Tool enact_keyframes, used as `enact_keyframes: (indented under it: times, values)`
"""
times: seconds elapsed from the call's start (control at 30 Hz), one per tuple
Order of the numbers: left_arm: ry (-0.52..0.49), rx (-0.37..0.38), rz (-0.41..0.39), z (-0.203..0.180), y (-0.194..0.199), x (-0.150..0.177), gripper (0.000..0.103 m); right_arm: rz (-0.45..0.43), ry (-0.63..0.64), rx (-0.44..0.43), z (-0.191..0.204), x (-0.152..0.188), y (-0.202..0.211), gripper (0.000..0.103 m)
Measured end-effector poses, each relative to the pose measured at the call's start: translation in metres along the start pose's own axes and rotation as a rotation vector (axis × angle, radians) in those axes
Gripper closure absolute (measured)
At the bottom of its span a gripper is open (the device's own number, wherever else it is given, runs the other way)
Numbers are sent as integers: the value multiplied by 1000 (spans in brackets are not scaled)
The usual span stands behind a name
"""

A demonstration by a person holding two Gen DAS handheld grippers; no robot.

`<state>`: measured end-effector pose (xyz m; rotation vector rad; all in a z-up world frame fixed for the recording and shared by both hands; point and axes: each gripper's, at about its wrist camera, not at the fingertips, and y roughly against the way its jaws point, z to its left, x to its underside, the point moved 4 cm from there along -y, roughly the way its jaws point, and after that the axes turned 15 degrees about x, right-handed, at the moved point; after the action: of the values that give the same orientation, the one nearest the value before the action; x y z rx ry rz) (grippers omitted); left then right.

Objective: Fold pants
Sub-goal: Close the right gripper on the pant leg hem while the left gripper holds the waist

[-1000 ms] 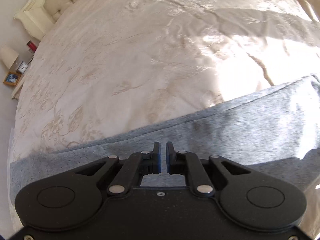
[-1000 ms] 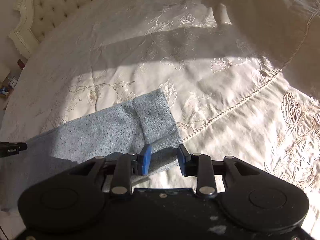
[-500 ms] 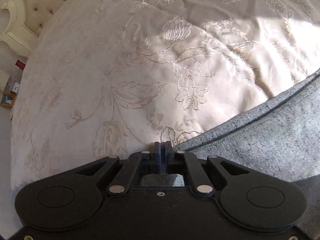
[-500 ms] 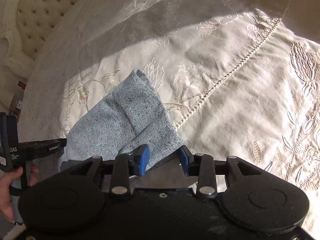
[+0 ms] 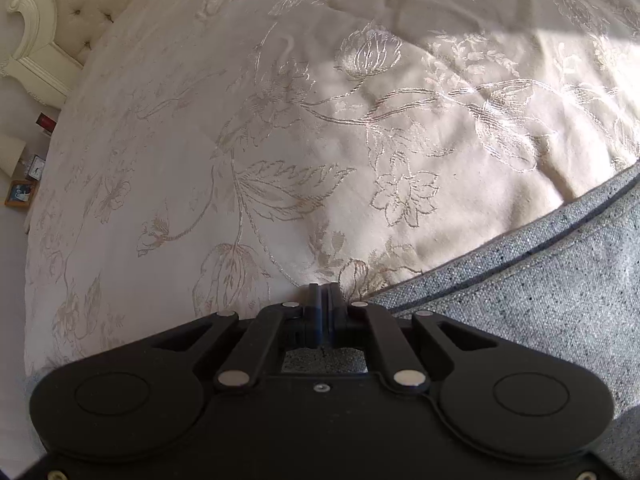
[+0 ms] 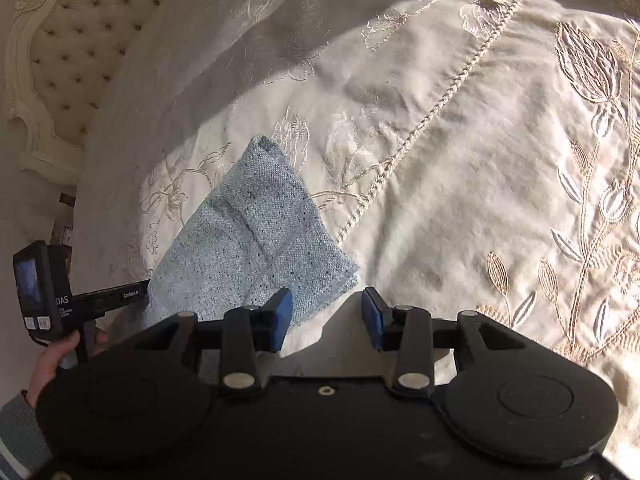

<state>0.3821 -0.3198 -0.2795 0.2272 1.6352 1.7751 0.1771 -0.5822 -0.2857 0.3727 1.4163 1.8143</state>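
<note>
Bed: we see a cream bedspread (image 5: pixel 280 128) with embroidered flowers and leaves, lightly creased.
Trim: a corded seam (image 6: pixel 432 116) runs diagonally across the bedspread.
Headboard: we find a tufted, buttoned headboard (image 6: pixel 76 40) in a carved cream frame.
Bedside: a lamp shade (image 5: pixel 10 156), a small clock (image 5: pixel 36 167) and a framed picture (image 5: pixel 20 194).
Light: we note sun patches and broad shadows on the bedspread.

Pants (image 5: pixel 540 304) run off-frame (waistband perhaps hidden).
</note>
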Motion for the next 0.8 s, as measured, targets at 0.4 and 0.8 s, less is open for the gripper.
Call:
enact_keyframes:
  times: [0.4,0.8]
  values:
    - [186,161,-28,24,41,-7,88,23,24,-47,25,-20,-25,55]
    - [171,128,18,5,-5,-17,100,-143,92,-72,48,-12,35,88]
